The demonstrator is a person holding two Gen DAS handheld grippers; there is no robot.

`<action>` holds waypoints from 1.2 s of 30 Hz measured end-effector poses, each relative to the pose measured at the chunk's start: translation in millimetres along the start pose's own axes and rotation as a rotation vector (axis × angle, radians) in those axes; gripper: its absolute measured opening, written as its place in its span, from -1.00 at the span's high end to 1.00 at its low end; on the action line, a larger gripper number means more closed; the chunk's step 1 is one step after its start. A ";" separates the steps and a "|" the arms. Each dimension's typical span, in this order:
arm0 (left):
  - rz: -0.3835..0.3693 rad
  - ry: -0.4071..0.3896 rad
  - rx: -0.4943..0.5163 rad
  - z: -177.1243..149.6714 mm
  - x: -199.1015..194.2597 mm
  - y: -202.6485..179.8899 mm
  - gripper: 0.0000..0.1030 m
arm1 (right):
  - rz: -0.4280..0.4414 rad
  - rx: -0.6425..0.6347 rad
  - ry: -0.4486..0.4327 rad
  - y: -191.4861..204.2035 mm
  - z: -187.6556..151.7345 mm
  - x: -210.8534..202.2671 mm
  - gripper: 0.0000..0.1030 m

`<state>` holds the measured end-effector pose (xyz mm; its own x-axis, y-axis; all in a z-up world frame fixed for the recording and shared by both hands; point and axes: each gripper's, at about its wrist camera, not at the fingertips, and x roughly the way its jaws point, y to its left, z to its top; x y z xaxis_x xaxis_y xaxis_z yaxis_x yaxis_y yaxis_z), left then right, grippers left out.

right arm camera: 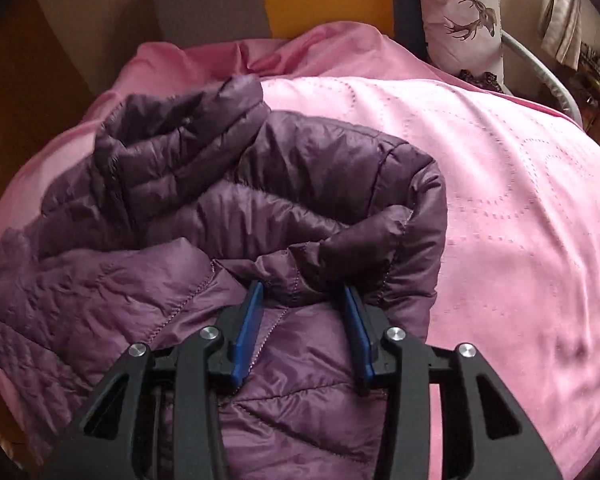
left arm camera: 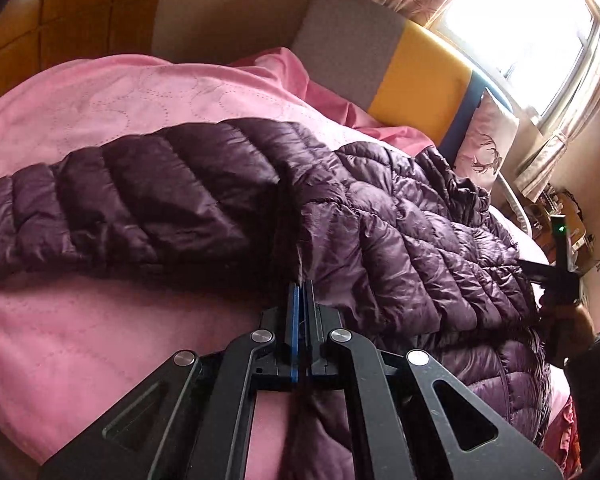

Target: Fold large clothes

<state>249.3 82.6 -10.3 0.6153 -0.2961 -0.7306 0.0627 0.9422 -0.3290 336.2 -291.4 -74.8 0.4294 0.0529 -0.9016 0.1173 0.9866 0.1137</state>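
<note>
On the pink bed, left gripper pinches the jacket; right gripper gapes around a fold, so slick fabric may slip.

A home bedroom: a bed under a pink quilted bedspread, a grey-and-yellow padded headboard, a deer-print pillow, and a curtained window on the far right.
</note>
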 end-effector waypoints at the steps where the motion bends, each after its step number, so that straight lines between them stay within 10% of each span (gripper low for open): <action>1: -0.005 -0.007 0.003 -1.1 -1.5 -0.5 0.99 | -0.017 -0.007 -0.010 1.3 -2.5 4.3 0.59; 3: -0.023 -0.026 0.017 1.3 -5.6 -5.0 0.99 | -0.025 0.005 -0.035 -2.7 -5.8 5.1 0.91; 12: -0.116 -0.055 0.127 34.5 15.9 -65.1 1.00 | -0.122 0.221 -0.289 -89.0 -28.0 -64.7 0.96; 17: -0.142 0.049 0.095 39.2 58.0 -88.5 0.98 | -0.029 0.342 -0.214 -140.2 -37.7 -43.0 0.93; 21: -0.224 0.045 -0.010 42.0 57.4 -83.8 -0.53 | 0.057 0.396 -0.276 -155.6 -50.7 -60.1 0.24; 31: -0.096 0.137 0.063 36.2 107.0 -99.2 0.30 | 0.162 0.251 -0.328 -69.7 -64.3 -108.4 0.04; 36: -0.018 0.115 0.087 34.8 125.3 -106.0 0.36 | 0.007 0.194 -0.223 -46.9 -69.0 -52.1 -0.09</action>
<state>347.1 -48.9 -46.2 0.5197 -0.3247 -0.7903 0.1443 0.9450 -0.2934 246.5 -329.7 -62.0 0.6144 0.0031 -0.7890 0.2735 0.9371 0.2167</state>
